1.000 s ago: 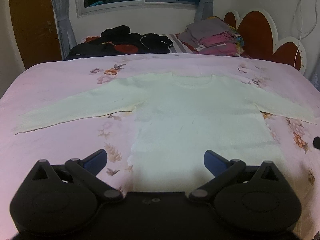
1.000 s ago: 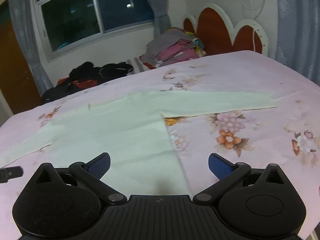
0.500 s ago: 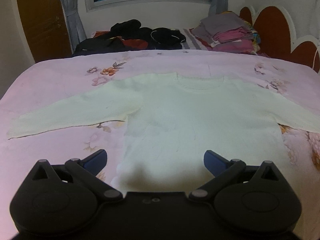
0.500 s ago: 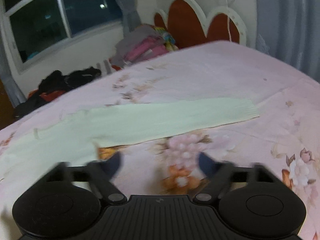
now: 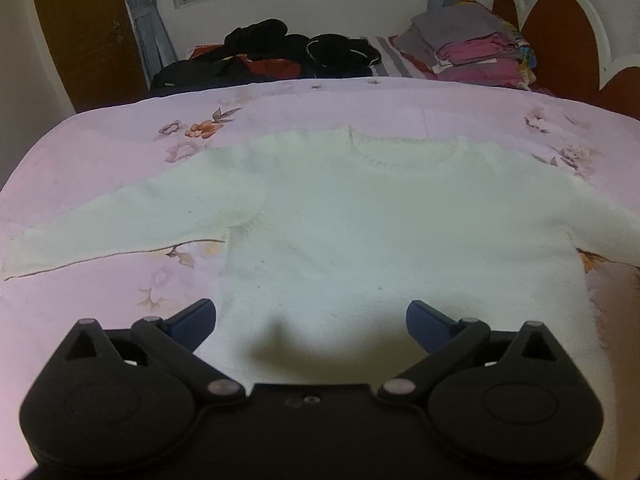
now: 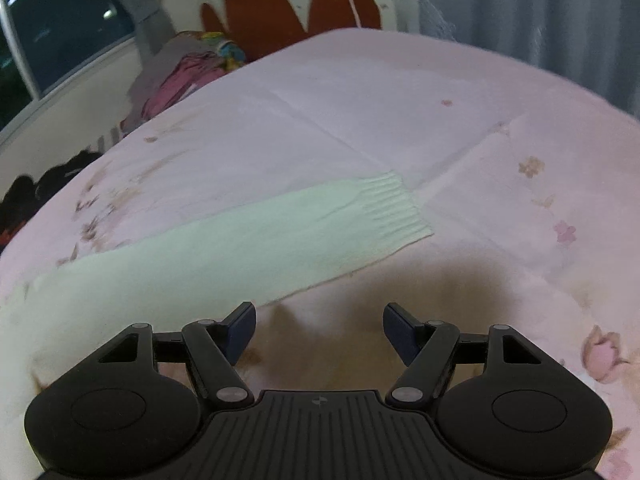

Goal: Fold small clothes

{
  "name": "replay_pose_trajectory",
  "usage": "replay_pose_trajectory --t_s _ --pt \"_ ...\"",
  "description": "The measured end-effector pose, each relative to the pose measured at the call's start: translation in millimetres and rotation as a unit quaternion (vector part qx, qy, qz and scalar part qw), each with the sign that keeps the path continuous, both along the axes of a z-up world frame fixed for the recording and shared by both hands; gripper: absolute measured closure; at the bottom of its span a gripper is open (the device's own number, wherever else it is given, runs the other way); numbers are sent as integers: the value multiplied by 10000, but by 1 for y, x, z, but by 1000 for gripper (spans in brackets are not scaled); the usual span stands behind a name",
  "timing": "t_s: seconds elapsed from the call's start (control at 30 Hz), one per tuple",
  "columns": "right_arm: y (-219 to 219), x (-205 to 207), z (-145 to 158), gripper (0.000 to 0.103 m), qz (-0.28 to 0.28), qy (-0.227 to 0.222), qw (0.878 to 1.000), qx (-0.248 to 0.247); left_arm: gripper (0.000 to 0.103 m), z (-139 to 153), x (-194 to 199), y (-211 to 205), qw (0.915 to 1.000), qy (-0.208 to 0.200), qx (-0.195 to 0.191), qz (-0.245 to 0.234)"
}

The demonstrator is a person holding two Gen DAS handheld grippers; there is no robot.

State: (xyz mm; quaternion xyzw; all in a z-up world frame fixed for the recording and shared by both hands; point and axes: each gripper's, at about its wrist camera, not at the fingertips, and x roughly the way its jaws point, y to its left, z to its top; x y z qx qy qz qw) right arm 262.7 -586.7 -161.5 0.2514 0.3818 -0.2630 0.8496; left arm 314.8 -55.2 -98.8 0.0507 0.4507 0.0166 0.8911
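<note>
A pale cream long-sleeved sweater point(image 5: 380, 224) lies flat and face up on the pink floral bed, sleeves spread wide. My left gripper point(image 5: 312, 316) is open and empty, hovering over the sweater's lower body near the hem. In the right wrist view the sweater's right sleeve point(image 6: 224, 240) runs across the bed, and its ribbed cuff point(image 6: 396, 204) lies ahead and slightly right. My right gripper point(image 6: 319, 322) is open and empty, just off the sleeve's near edge above bare bedspread.
The pink bedspread point(image 5: 100, 160) covers the whole bed. A heap of dark clothes point(image 5: 280, 56) and a stack of folded clothes point(image 5: 472, 48) lie along the far edge by the window. A red and white headboard point(image 6: 304, 4) stands at the bed's right side.
My left gripper has moved forward over the sweater's body. My right gripper has swung right along the sleeve towards the cuff and dropped closer to the bed. Both stay open.
</note>
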Motion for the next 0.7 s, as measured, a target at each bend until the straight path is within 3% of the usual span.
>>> replay_pose_trajectory --t_s 0.13,0.27,0.37,0.7 --pt "-17 9 -9 43 -228 -120 9996 89 2 -2 5 1 9999 83 8 100" --pt "-25 14 -11 82 -335 -233 9992 -42 5 -4 6 0 9999 111 23 79" --pt "-27 14 -8 96 -329 -347 9988 -59 6 -4 7 0 9999 151 11 73" --pt "43 36 52 97 748 -1124 9879 -765 6 11 6 19 9991 -24 -435 3"
